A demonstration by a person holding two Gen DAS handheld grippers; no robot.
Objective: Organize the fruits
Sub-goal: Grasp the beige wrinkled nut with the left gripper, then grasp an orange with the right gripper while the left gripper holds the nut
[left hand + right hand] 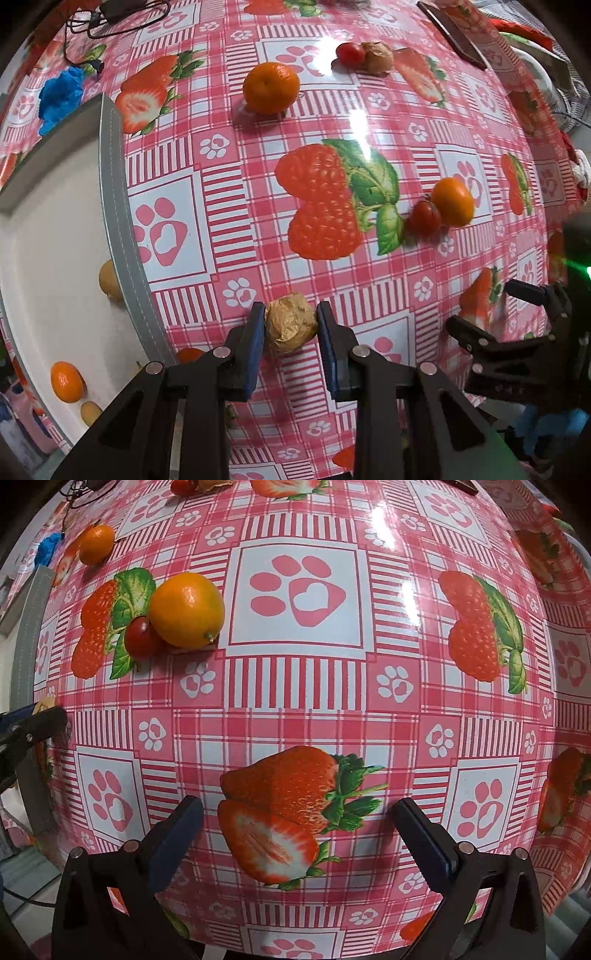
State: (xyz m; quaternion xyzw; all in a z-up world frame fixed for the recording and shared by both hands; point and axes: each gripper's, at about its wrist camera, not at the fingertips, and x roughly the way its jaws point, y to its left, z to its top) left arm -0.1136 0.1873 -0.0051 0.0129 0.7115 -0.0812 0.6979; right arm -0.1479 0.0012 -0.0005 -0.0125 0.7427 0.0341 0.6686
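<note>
The brown, papery-skinned fruit sits pinched between the blue pads of the left tongs, above the counter just beside the tray. To do this carry well, I would keep the squeeze light, since the skin looks brittle, clear the grey rim before lowering, and set it down away from the orange already inside. The right tongs hang wide and empty over the cloth. Loose fruit remains: a mandarin, a tomato touching another orange fruit. The glossy strawberry-print oilcloth throws glare; cables lie at the far edge.
</note>
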